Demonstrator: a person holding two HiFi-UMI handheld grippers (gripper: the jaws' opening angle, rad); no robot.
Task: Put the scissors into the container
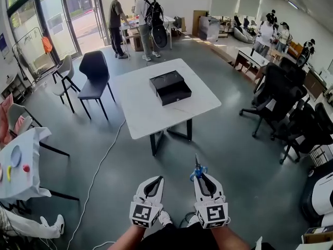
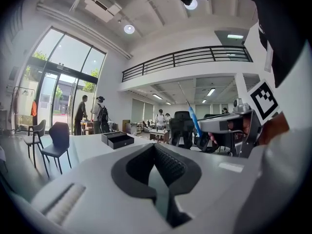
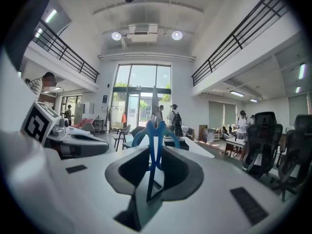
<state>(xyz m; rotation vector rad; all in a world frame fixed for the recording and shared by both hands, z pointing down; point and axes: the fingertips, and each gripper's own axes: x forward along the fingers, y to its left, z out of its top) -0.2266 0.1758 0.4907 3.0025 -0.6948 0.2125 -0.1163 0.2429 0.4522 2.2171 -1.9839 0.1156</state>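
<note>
you are holding both grippers low in front of your body, side by side and close together, well short of the table [image 1: 136,120].

1. left gripper [image 1: 156,179]: its jaws are closing fully on each other, tip to tip. nothing is sitting between them; the left gripper view is showing only the dark pads meeting.

2. right gripper [image 1: 200,176]: its jaws are clamping the scissors [image 1: 197,169] by the blue handles. the handle loops are sticking out at the fingertips, and the grey blades are pointing forward past them, toward the table. in the right gripper view the scissors [image 3: 155,130] are standing upright on the centre line between the pads.

3. container [image 1: 171,88]: this black box is lying open on the white table, near the table's middle. it is well apart from both grippers, across a stretch of bare grey floor. in the left gripper view the container [image 2: 117,139] is showing ahead on the table top, with the right gripper [image 2: 222,126] beside it in the picture.

4. surroundings: a black chair [image 1: 95,70] is standing to the left of the table, and office chairs [image 1: 278,95] are standing to its right. a white cable [image 1: 99,172] is running across the floor. people [image 1: 130,15] are standing at the far end of the room.
</note>
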